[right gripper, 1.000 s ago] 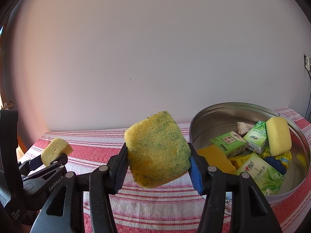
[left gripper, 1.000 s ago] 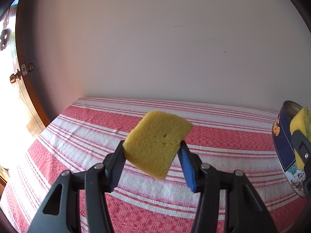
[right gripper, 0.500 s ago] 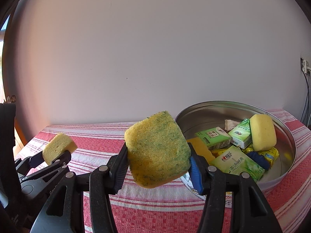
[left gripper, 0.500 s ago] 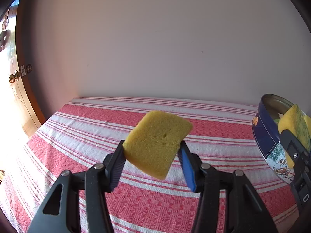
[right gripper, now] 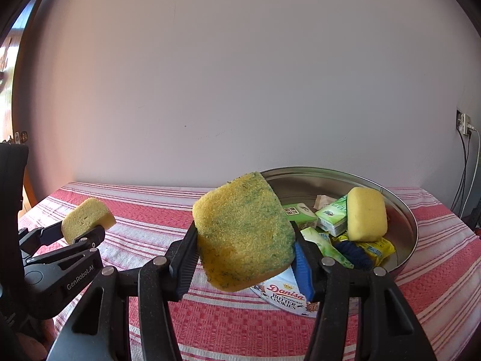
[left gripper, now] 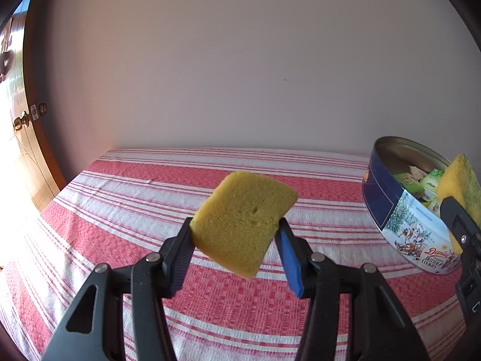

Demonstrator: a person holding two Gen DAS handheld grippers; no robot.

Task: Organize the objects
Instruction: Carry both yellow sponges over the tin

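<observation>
From the left wrist, the left gripper (left gripper: 236,242) is clenched on a plain yellow sponge (left gripper: 243,222), held tilted in the air above the red-and-white striped cloth (left gripper: 126,210) that covers the bench. Well to the right stands the round cookie tin (left gripper: 390,210), open at the top, with the other gripper's sponge poking in at the frame edge. From the right wrist, the right gripper (right gripper: 245,254) is grasping a thicker yellow sponge with green speckling (right gripper: 243,234), held up at the near rim of the tin; the tin's printed wall shows just below the sponge. Inside the tin lie green tissue packs (right gripper: 330,219), another yellow sponge (right gripper: 366,218), a yellow packet (right gripper: 375,248) and something dark blue (right gripper: 351,251). The left gripper shows at the far left of this view, apart from the tin. The step in hand looks like dropping the speckled sponge into the tin. To do it well, I would carry it forward past the rim until it hangs over the free space near the middle, lower it a little, then let the jaws part so the soft foam falls clear instead of catching on the metal edge. The left sponge should wait its turn, kept off to the side so the two grippers do not crowd each other.
</observation>
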